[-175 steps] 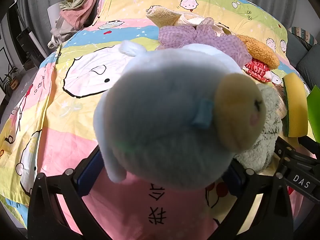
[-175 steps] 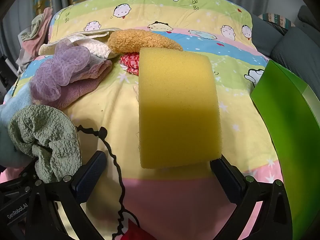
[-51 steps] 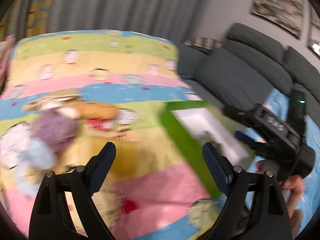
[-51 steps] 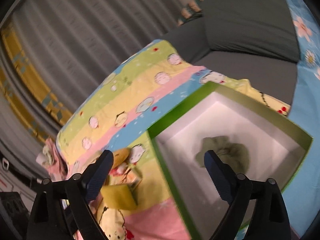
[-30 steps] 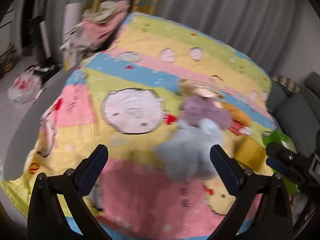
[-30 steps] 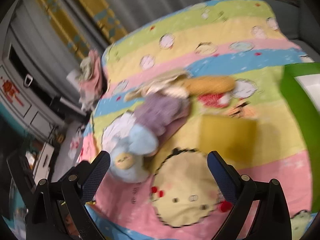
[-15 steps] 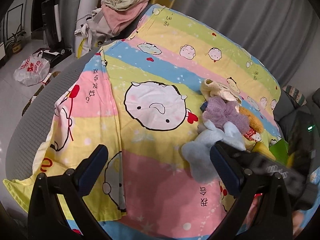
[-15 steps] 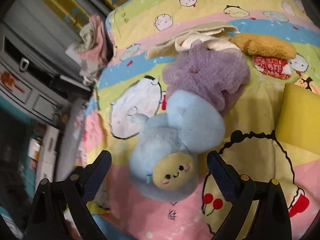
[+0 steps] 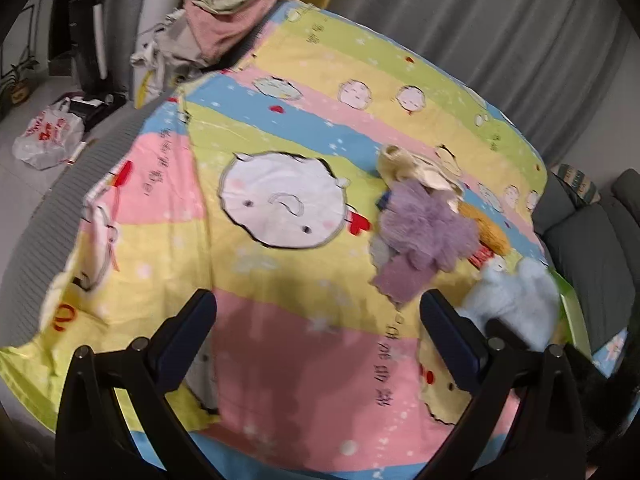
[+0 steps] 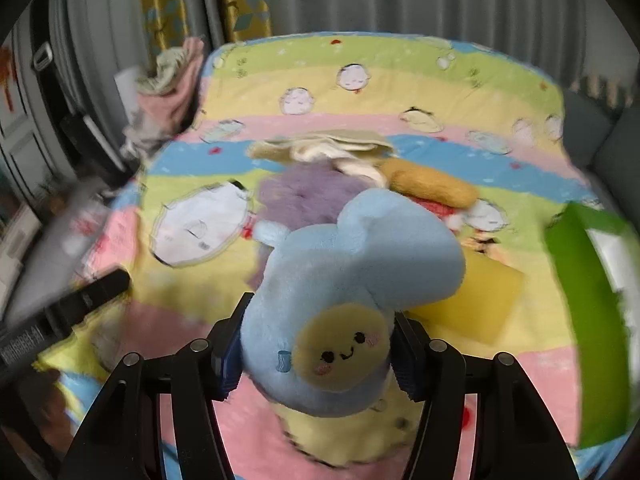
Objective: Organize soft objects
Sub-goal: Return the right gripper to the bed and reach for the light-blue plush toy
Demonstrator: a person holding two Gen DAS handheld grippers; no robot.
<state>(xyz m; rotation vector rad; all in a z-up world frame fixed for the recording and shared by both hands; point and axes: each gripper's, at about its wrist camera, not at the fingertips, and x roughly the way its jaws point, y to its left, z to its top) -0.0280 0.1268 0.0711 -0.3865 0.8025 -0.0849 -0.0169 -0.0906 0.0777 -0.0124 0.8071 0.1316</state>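
The right hand-held gripper [image 10: 316, 354] is closing, pads pressed on the blue plush toy [image 10: 352, 280]. The left hand-held gripper [image 9: 316, 332] gapes, holding nothing. The green box [image 10: 592, 304] shows a white interior; its contents are hidden.

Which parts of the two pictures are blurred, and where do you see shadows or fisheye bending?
Left wrist view: the blue plush toy at the right is smeared, the bedspread bulges like a dome, and soft shadows fall on its pink stripe near the open left gripper. Right wrist view: the edges and the green box are streaked; the toy's face between the closing right gripper stays fairly sharp.
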